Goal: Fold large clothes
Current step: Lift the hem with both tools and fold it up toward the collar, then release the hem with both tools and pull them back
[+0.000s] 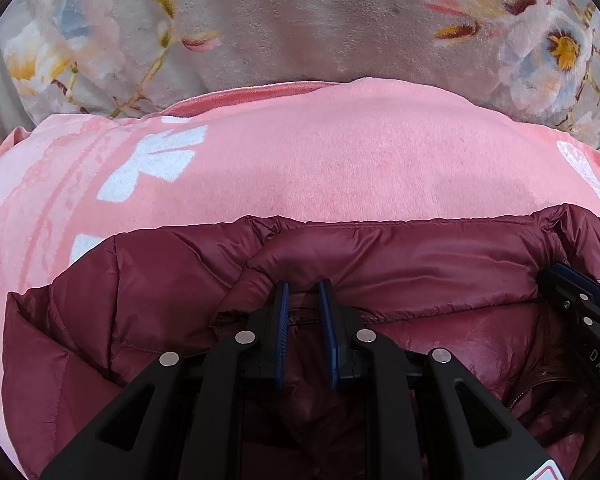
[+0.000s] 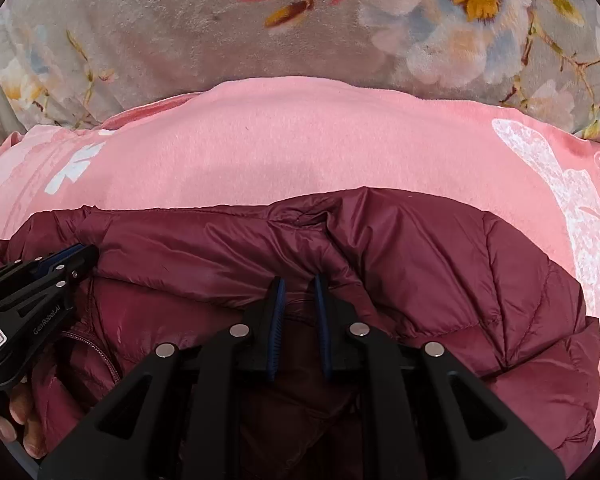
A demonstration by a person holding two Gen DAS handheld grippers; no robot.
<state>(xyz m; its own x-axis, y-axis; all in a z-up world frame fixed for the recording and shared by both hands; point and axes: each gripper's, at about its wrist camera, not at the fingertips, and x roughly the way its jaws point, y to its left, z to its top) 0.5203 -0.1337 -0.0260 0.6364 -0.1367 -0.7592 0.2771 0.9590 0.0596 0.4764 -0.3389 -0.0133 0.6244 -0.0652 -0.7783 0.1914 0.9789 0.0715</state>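
One maroon puffer jacket fills the lower half of both views, lying on one pink blanket with white flower and butterfly prints; beyond that, across the top of each frame, is one grey plush cover patterned with pale blossoms.

There are two grippers, both black with blue finger pads. In the left wrist view the left gripper reaches up from the bottom centre, its two fingers close together with a narrow gap, and a fold of the jacket's quilted edge is pinched between their tips. The right gripper shows at the right edge of that frame, also down on the jacket.

In the right wrist view the right gripper sits at bottom centre, its two fingers likewise drawn near each other and clamped on a bunched ridge of the maroon fabric. The left gripper enters from the left edge, resting on the jacket's shiny lining (a small white label with handwritten digits is stuck on its body). One hand shows at the lower left corner, fingers wrapped under that gripper.

The jacket's upper edge runs roughly level across each frame, with its glossier inner side exposed between the two grippers and a zipper visible at lower left.
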